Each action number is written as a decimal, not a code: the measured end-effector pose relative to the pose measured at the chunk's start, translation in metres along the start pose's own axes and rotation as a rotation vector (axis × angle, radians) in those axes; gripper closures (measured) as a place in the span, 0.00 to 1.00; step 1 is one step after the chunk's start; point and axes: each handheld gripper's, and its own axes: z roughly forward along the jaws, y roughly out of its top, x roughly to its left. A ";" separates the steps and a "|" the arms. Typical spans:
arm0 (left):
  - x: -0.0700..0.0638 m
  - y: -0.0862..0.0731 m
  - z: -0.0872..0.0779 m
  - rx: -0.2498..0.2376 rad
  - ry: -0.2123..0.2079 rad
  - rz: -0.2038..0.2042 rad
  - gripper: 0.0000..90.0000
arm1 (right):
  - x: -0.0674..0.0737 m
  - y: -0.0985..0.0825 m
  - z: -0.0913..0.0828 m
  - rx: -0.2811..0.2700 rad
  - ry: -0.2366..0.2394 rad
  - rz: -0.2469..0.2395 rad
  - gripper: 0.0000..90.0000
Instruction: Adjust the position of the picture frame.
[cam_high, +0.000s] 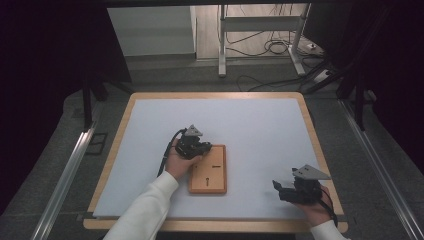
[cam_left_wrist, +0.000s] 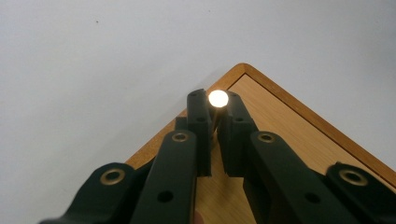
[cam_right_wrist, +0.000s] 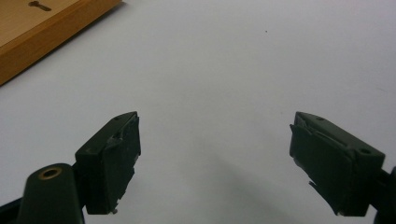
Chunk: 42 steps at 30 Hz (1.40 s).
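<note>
Table (cam_high: 150, 125): rectangular, with a matte pale grey-white mat inside a light wooden rim with rounded corners. Wooden board (cam_high: 207, 170): flat, rectangular, with a smooth honey-coloured face, a darker raised border and 2 dark keyhole-shaped slots; it lies near the middle of the mat, toward the front edge. Left gripper (cam_high: 200, 147): black, with a grey 3-cornered plate, poised over the board's rear-left corner; in the left gripper view (cam_left_wrist: 217, 109) its jaws are pressed together on a small pin (cam_left_wrist: 218, 98) with a round, shiny pale head. Right gripper (cam_high: 280, 186): black, resting low at the mat's front-right, well apart from the board; in the right gripper view (cam_right_wrist: 215, 158) its jaws stand wide apart and empty, their flat pads scuffed.
</note>
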 end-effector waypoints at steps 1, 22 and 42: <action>-0.001 0.001 0.002 0.002 -0.003 -0.001 0.94 | 0.000 0.000 0.000 0.001 -0.001 0.000 0.19; -0.002 -0.001 0.006 0.004 -0.017 0.003 0.94 | 0.000 0.000 -0.001 -0.009 -0.002 -0.005 0.19; 0.001 0.003 -0.005 -0.018 -0.020 0.083 0.49 | 0.001 0.000 0.000 -0.019 0.006 -0.017 0.19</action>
